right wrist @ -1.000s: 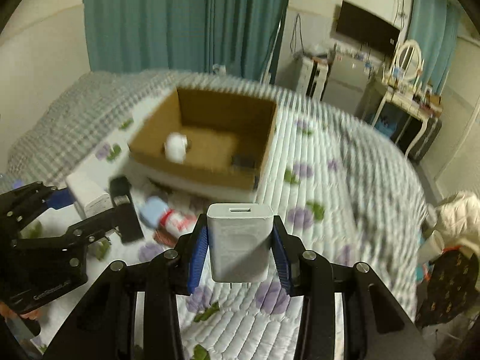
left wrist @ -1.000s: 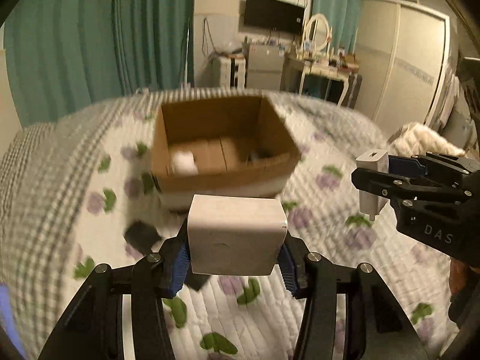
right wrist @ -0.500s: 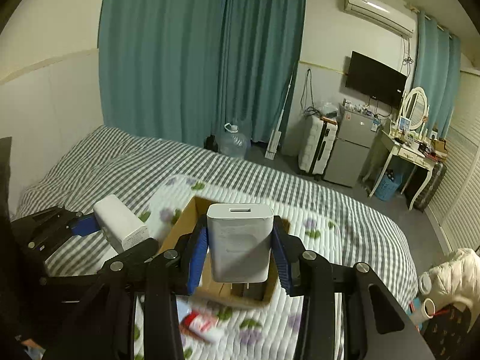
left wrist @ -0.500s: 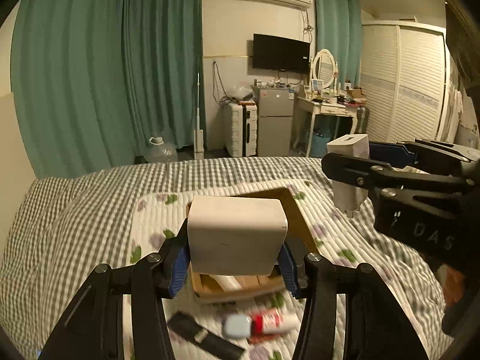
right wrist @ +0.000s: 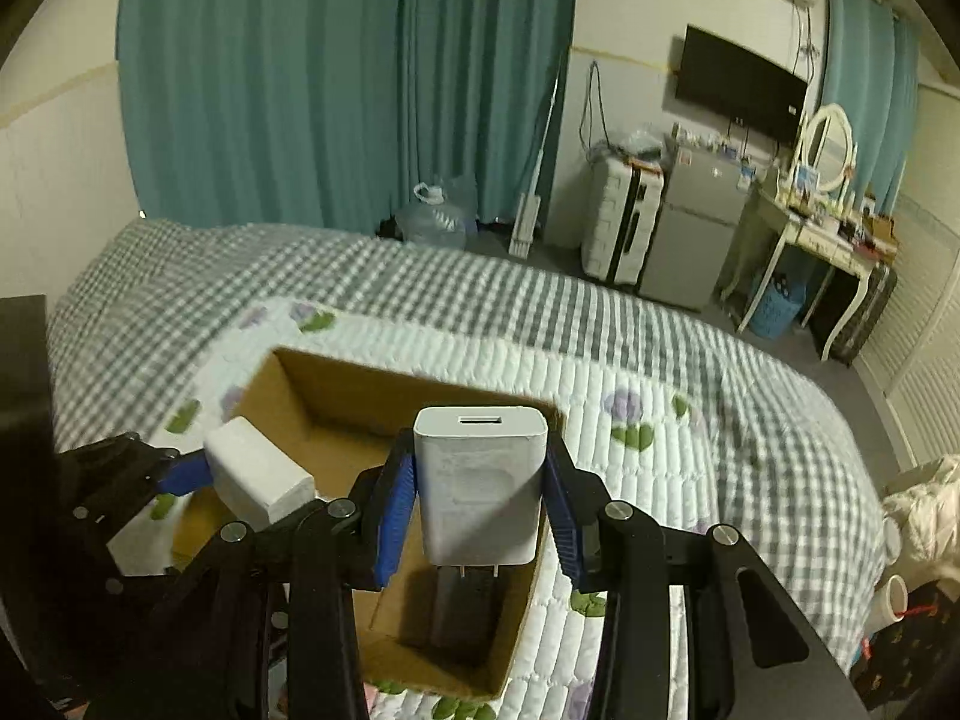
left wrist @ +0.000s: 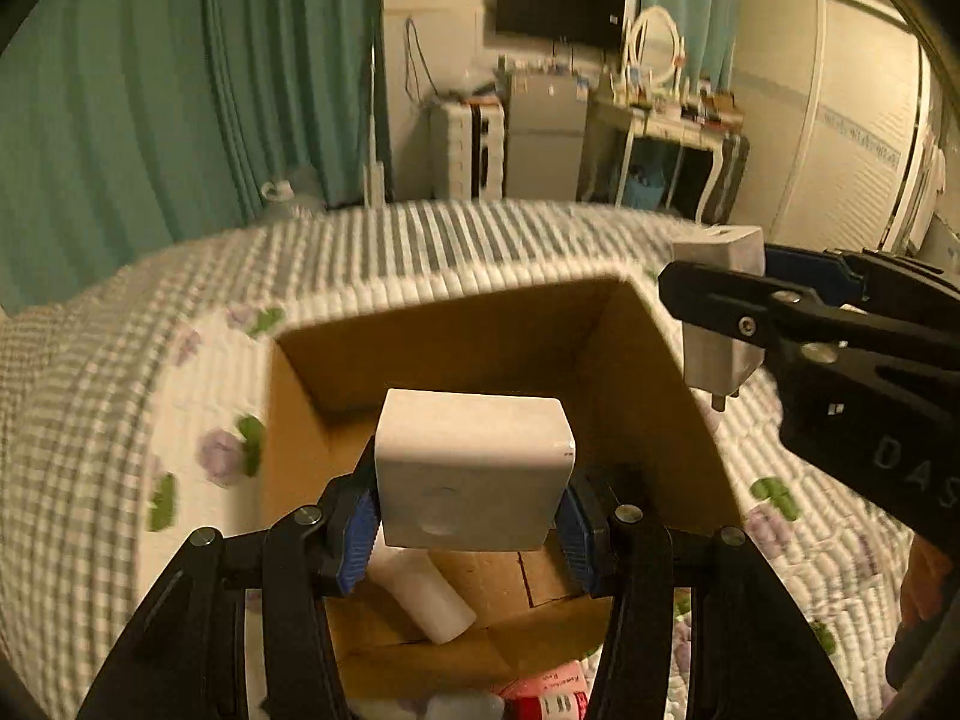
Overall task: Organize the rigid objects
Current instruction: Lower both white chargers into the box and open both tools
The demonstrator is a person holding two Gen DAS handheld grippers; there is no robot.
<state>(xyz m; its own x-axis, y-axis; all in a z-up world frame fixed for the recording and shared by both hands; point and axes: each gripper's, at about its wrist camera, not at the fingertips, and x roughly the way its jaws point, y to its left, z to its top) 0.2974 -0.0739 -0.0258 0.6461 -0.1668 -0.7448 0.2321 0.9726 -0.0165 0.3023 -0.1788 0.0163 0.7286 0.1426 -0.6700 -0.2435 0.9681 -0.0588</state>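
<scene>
My left gripper [left wrist: 468, 516] is shut on a white box-shaped block [left wrist: 474, 468] and holds it over the open cardboard box [left wrist: 468, 330] on the bed. My right gripper [right wrist: 480, 504] is shut on a white USB charger [right wrist: 480, 480], prongs down, above the box's right side [right wrist: 528, 618]. The charger also shows in the left wrist view [left wrist: 717, 324], and the block shows in the right wrist view [right wrist: 258, 471]. A white cylinder [left wrist: 426, 594] lies inside the box, and a dark object [right wrist: 462, 612] lies under the charger.
The box sits on a floral quilt [right wrist: 630, 408] over a grey checked bedspread [right wrist: 450, 282]. A red-and-pink tube [left wrist: 546, 690] lies on the quilt in front of the box. Teal curtains, a suitcase, a small fridge and a dressing table stand beyond the bed.
Both grippers, still holding their objects, have come down and forward from a high, level view to just above the box opening.
</scene>
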